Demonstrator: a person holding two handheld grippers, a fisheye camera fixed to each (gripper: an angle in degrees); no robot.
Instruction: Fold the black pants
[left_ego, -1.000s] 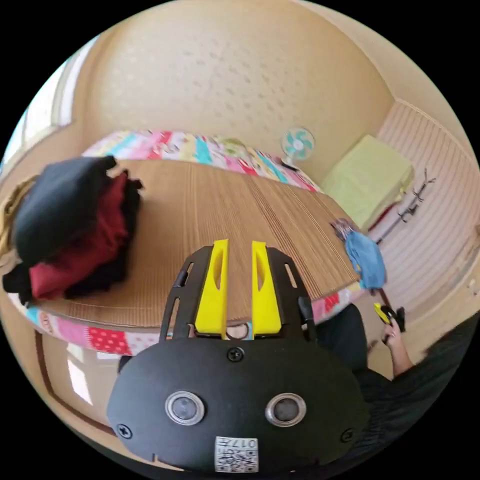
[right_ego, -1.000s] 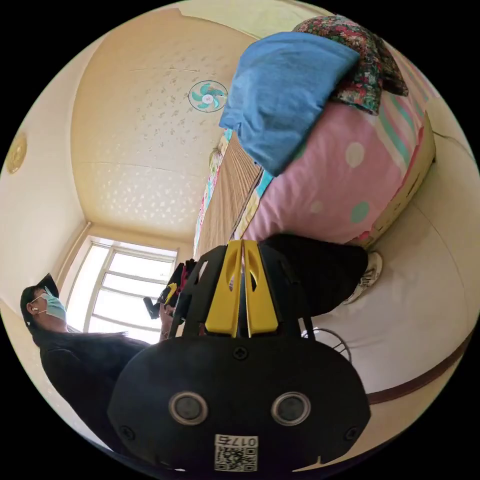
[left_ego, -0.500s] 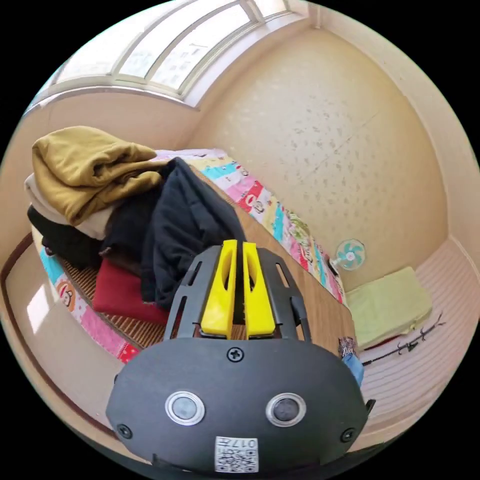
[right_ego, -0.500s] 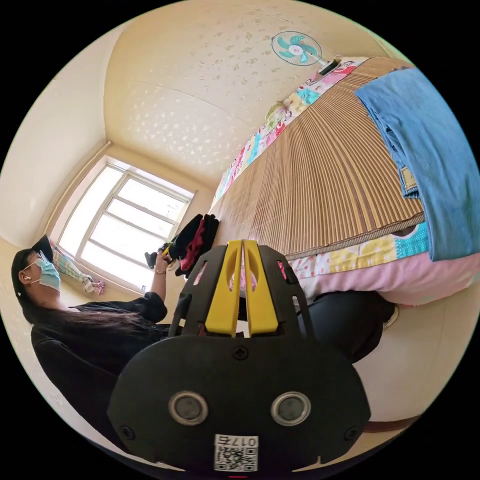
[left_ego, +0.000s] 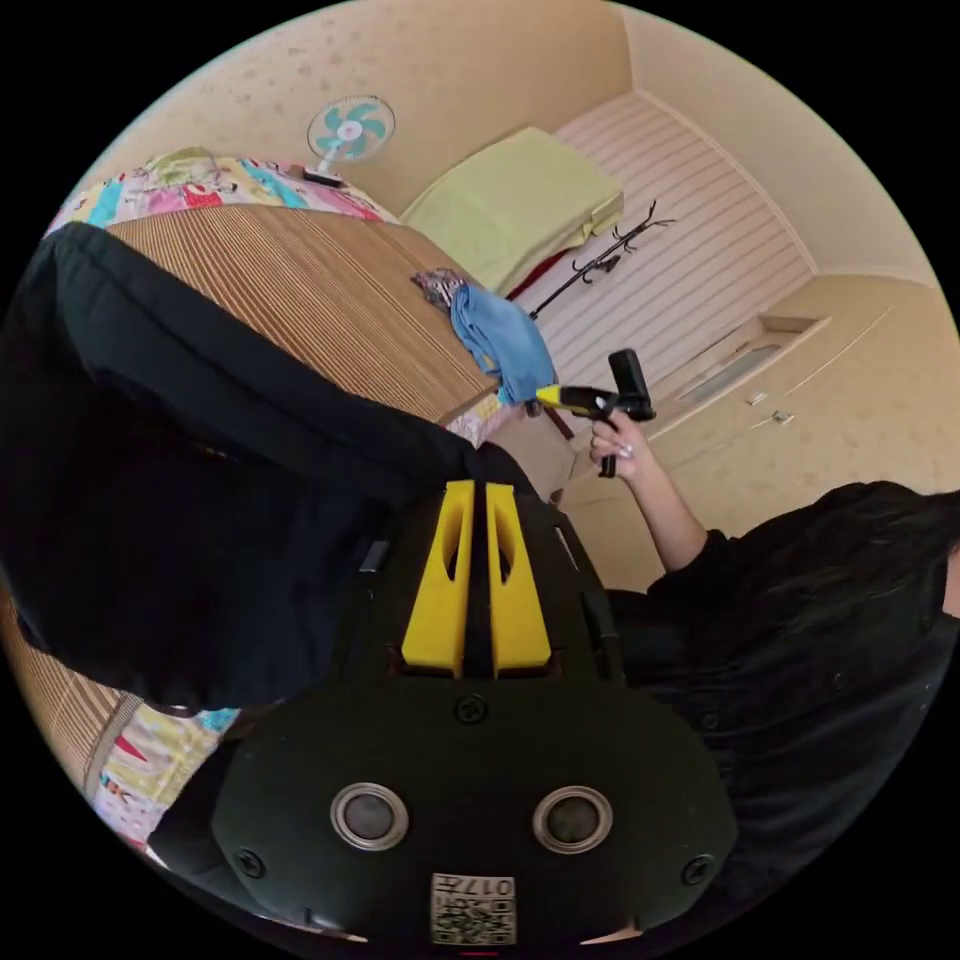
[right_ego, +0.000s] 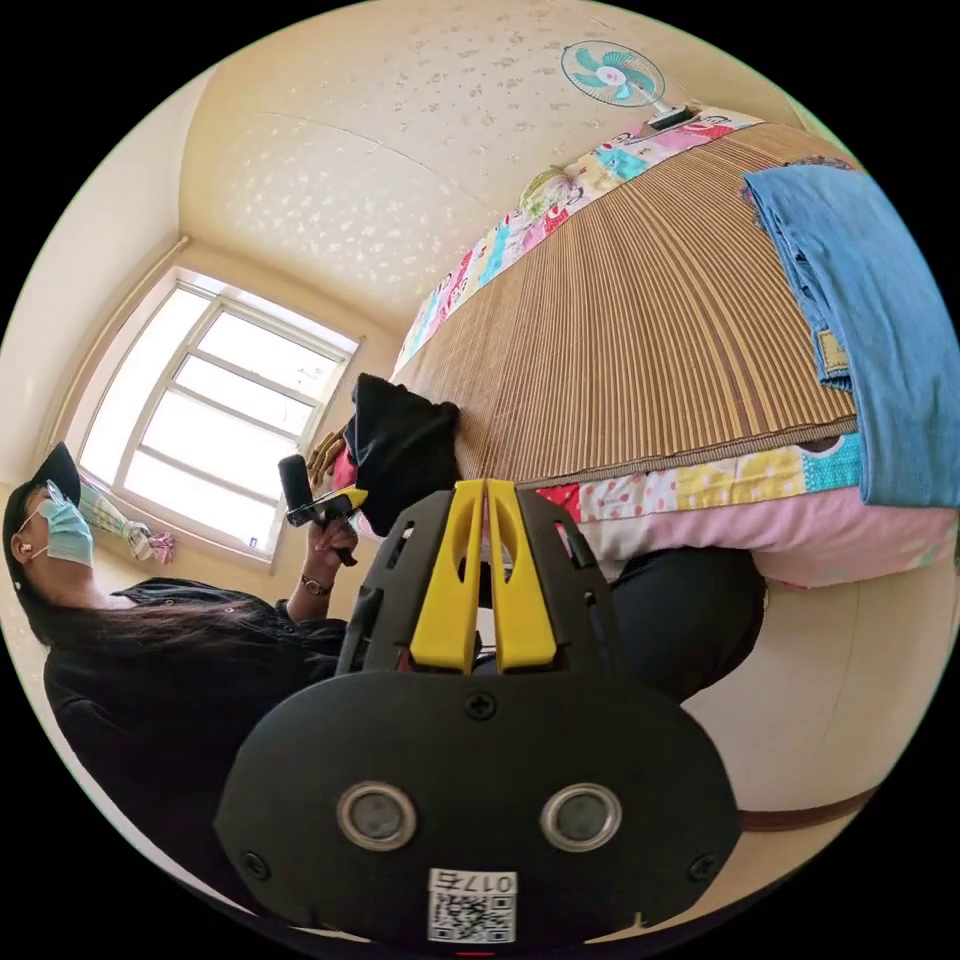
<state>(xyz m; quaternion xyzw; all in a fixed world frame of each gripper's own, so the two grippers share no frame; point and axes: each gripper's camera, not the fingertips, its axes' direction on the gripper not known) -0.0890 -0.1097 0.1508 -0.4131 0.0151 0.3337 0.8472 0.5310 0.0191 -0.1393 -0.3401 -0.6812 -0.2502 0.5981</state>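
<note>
While soft black pants drape from the pinched-together left gripper, the right gripper is closed, empty.

You can read no text here; the small tag on the blue jeans is illegible.

In my left gripper view, the pants hang bunched just beyond my left gripper, over the near edge of the slatted mat that lies on the quilt. At the mat's far corner a folded cloth drapes over the edge, with my right gripper just beside it. A fan stands behind the bed. In my right gripper view, my right gripper is off the bed's side, the cloth to its right on the mat.
</note>
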